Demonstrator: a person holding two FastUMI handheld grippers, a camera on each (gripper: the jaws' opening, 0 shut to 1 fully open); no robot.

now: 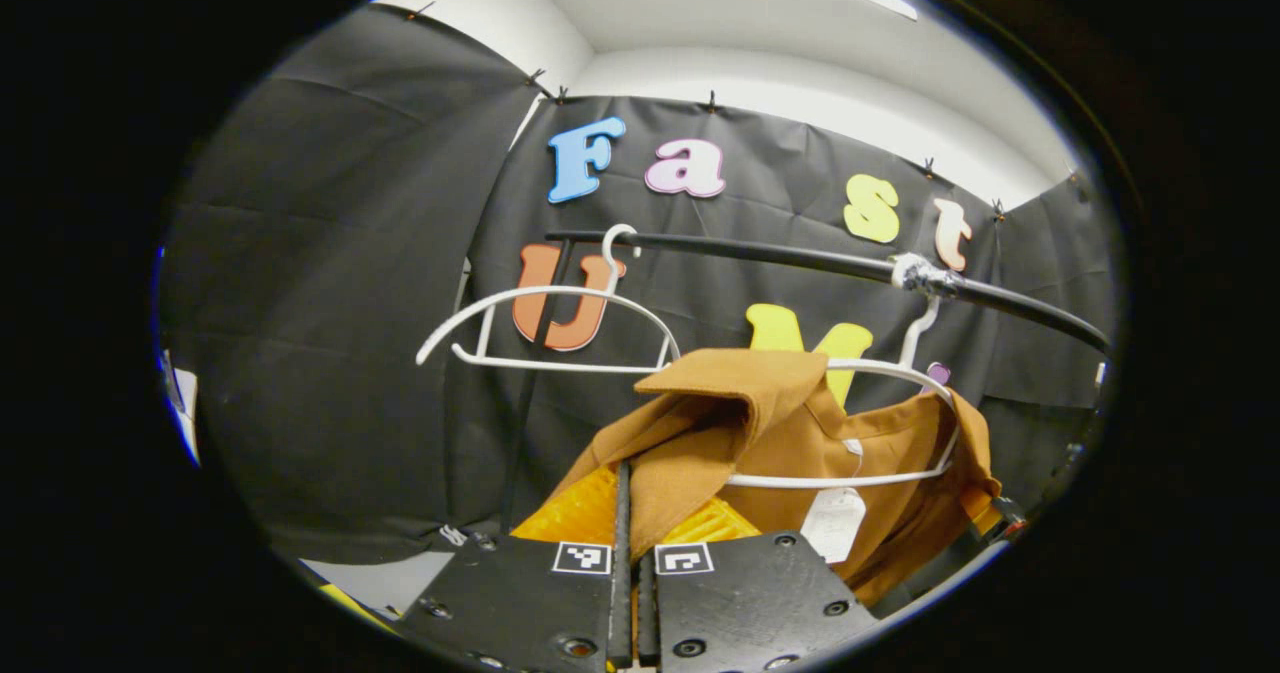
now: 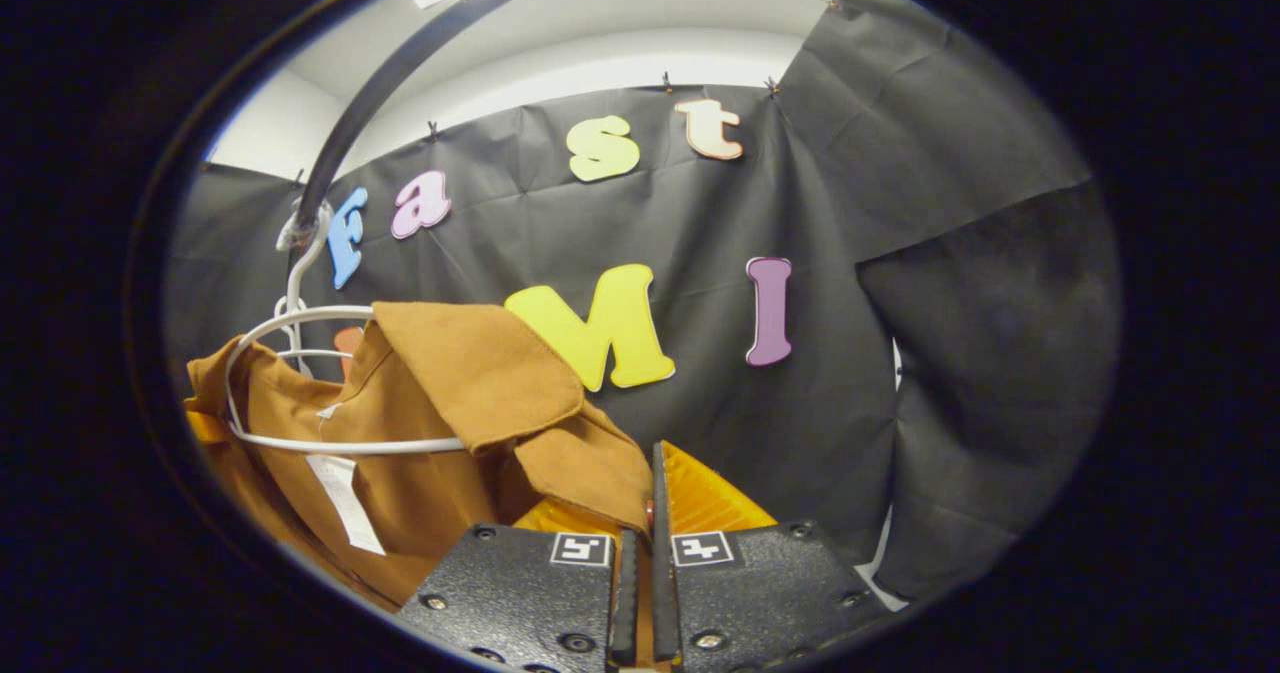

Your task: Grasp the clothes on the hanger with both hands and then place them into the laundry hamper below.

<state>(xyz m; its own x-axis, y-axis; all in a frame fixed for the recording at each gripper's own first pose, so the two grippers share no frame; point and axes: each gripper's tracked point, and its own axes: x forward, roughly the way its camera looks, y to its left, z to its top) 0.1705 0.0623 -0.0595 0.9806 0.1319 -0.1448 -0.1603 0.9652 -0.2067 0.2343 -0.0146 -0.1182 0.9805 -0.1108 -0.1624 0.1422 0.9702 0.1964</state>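
Observation:
A brown jacket [image 1: 790,423] hangs on a white hanger [image 1: 850,480] hooked over a black rail [image 1: 760,253]. In the left gripper view my left gripper [image 1: 630,493] is shut on the jacket's front edge, below the folded collar. In the right gripper view the same jacket [image 2: 440,453] sits at the left on its hanger [image 2: 330,445], with the rail [image 2: 380,73] curving overhead. My right gripper [image 2: 648,498] is shut on the jacket's shoulder edge. The fabric runs down into the gap between its fingers.
An empty white hanger [image 1: 540,298] hangs on the rail left of the jacket. A white tag [image 1: 832,521] dangles inside the collar, also seen as the tag [image 2: 345,503]. Black cloth walls close in behind and on both sides.

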